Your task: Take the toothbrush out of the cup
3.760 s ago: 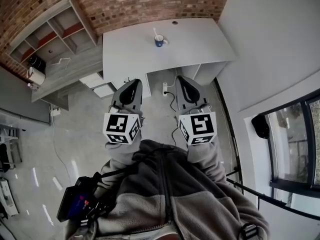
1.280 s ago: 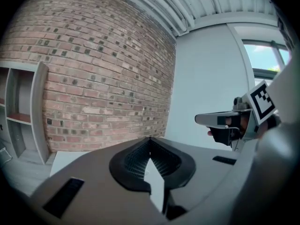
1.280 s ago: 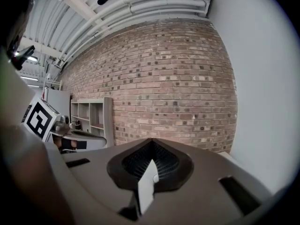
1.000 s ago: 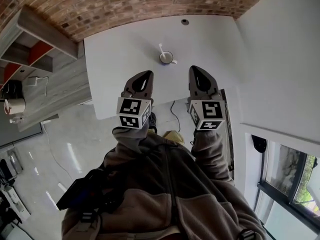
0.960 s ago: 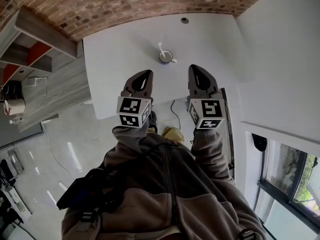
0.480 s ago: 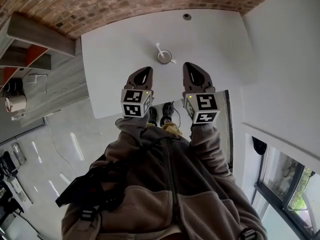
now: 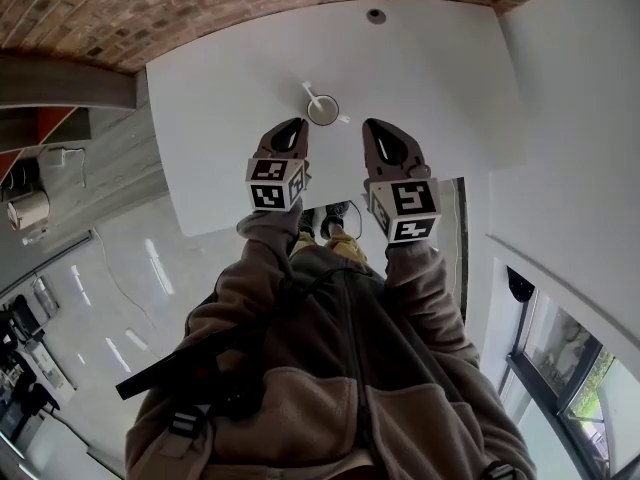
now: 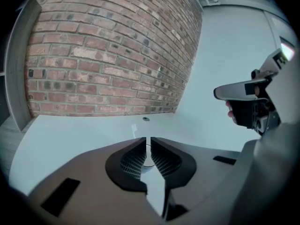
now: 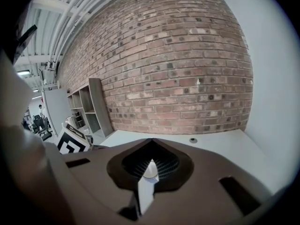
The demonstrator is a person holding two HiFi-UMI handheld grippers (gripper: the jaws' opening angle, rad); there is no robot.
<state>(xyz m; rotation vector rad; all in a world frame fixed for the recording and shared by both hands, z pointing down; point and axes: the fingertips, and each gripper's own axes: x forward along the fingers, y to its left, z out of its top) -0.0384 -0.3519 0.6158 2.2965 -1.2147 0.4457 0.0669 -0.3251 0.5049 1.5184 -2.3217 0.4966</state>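
No words, brand names or numbers can be read anywhere. The only signs are black-and-white square code patterns, without letters. In the head view they cover the faces of the left marker cube (image 7: 276, 184) on the left tool (image 7: 294, 124), between ten and eleven o'clock from the middle, and the right marker cube (image 7: 404, 209) on the right tool (image 7: 374, 124), near three o'clock. The right gripper view catches one such pattern at about eight o'clock.

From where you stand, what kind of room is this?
Probably an office or a lab: a white desk with a cable hole stands against a brick wall, and open shelves stand beside it.
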